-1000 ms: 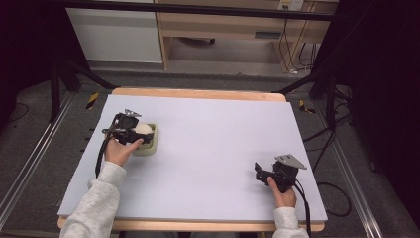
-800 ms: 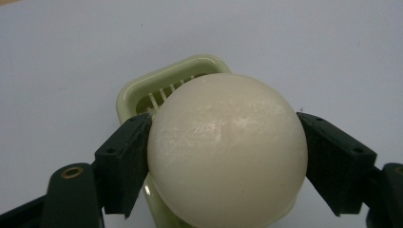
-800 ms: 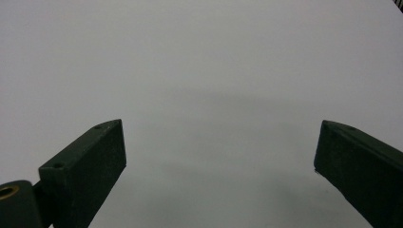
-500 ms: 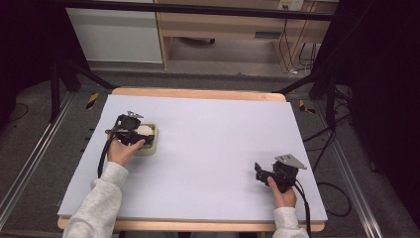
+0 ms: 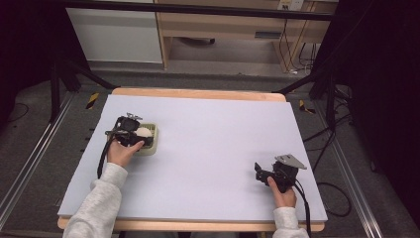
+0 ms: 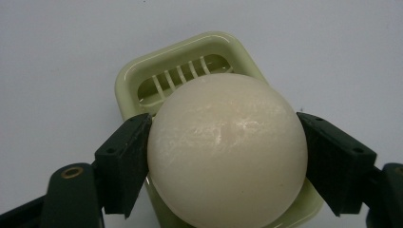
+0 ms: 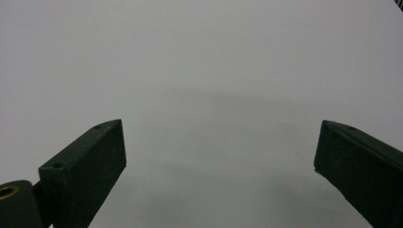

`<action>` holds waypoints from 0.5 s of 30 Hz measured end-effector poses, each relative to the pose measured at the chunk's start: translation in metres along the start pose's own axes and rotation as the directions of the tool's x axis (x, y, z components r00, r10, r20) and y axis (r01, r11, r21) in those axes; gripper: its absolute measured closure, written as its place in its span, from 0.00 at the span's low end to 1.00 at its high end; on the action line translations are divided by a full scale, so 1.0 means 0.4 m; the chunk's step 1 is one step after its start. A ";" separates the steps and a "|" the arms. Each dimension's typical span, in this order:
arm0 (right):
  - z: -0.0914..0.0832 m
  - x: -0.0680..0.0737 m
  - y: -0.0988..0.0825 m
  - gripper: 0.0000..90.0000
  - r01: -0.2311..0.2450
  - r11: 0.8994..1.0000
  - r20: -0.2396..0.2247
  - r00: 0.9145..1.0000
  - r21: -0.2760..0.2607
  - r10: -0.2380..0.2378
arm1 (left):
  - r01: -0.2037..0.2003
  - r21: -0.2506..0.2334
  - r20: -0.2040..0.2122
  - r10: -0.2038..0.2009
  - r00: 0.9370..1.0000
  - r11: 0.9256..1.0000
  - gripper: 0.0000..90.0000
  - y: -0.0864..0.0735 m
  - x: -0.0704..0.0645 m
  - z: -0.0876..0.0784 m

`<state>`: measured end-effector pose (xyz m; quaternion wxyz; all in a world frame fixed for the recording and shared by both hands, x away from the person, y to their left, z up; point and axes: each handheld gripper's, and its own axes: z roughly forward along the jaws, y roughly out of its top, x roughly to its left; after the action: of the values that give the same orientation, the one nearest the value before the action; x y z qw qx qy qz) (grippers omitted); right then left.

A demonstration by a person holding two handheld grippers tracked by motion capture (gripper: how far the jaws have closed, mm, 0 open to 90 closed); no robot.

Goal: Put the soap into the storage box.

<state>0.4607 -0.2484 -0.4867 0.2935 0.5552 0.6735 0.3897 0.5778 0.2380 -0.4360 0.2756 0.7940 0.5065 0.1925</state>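
Nearest, at the table's point(image 5: 208, 148) right near corner, the right gripper point(image 5: 261, 172) rests with its flat black jaws spread wide over bare matte surface, holding nothing. Farther off at the left, the left gripper point(image 6: 223, 156) has its jaws pressed against both sides of a smooth, glossy cream ball point(image 6: 227, 149), faintly scuffed on top. The ball sits between the fingers point(image 6: 124, 164), just over a pale green, rounded-square plastic tray point(image 6: 142, 76) with a slotted floor.
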 end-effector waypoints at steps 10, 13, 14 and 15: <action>0.000 0.000 0.000 0.04 -0.001 1.000 0.000 1.000 0.000 0.001 | 0.002 0.010 0.001 -0.002 1.000 1.000 0.25 -0.003 0.001 0.010; 0.000 0.000 0.000 0.04 -0.001 1.000 0.000 1.000 0.000 0.001 | 0.002 0.010 0.001 -0.002 1.000 1.000 0.25 -0.004 0.000 0.011; 0.000 0.000 0.000 0.04 0.001 1.000 0.001 1.000 0.000 -0.001 | 0.000 0.011 0.003 0.000 1.000 1.000 0.25 -0.005 -0.002 0.013; 0.000 0.000 0.000 0.04 0.001 1.000 0.001 1.000 0.000 -0.001 | 0.000 0.011 0.003 0.000 1.000 1.000 0.25 -0.005 -0.002 0.013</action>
<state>0.4607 -0.2484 -0.4867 0.2939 0.5551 0.6737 0.3894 0.5791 0.2368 -0.4412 0.2720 0.7958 0.5071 0.1884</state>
